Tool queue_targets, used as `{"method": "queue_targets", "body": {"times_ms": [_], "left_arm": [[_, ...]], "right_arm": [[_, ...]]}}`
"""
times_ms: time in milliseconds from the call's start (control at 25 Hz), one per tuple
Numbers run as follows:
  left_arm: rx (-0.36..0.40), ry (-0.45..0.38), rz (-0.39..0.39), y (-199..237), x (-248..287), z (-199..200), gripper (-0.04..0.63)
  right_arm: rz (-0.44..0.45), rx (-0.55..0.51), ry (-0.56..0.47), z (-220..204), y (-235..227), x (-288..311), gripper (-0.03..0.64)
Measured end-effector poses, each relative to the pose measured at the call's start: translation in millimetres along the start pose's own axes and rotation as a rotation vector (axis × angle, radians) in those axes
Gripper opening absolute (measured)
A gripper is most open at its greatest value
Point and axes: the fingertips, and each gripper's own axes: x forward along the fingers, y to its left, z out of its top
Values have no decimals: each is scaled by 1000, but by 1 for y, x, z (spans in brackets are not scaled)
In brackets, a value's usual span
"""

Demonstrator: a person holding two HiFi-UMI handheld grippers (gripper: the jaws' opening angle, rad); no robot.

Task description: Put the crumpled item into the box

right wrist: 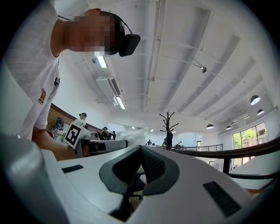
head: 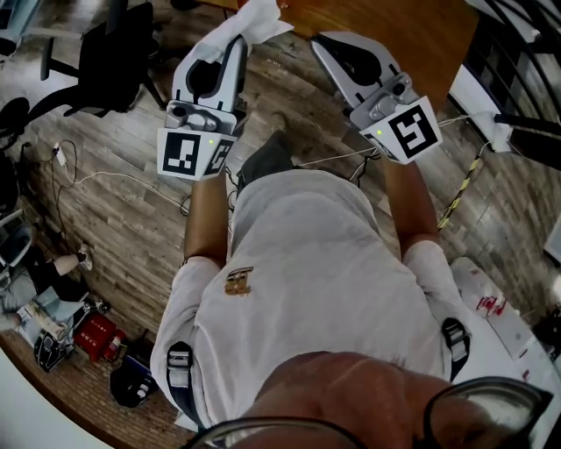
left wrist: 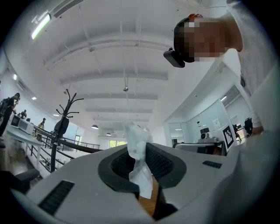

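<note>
My left gripper [head: 238,42] is shut on a crumpled white tissue [head: 255,21], which sticks out past its tips at the top of the head view. In the left gripper view the crumpled tissue [left wrist: 138,162] hangs pinched between the dark pads of the left gripper [left wrist: 141,175], which points up at the ceiling. My right gripper [head: 321,42] is held beside it, a little to the right. In the right gripper view the right gripper [right wrist: 141,151] has its tips together with nothing between them. No box shows in any view.
A brown wooden tabletop [head: 399,31] lies beyond the grippers. A black office chair [head: 114,53] stands at the left, cables [head: 114,180] run over the plank floor, and bags and a red case [head: 96,338] lie at the lower left. A coat rack [right wrist: 168,124] stands ahead.
</note>
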Motion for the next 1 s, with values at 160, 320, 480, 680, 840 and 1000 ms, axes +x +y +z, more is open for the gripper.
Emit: {"method": "queue_targets", "body": {"times_ms": [160,320,480,680,840,1000], "left_arm": [[-13,3,-12,47,25,-15,80],[-29,13,-31,90,52,-30,80],[-48,33,-60,122,81,-43,80],[-67,56,-88,162,117,-62,80],[-79,77,-120,182,138,-74,80],[-94,97,-148,198,154,-87,80]], "right_arm": [[-22,-13,19,-14,-30,39,32],[-46,-21,41,-27,-58,77,32],[-82,-16,68,-41,-88,106,32],[-120,-27,97,-57,-126,142,32],[-159,-33,119,-68,-152,163,32],[-194,-30,134,-78,-171,177,32]]}}
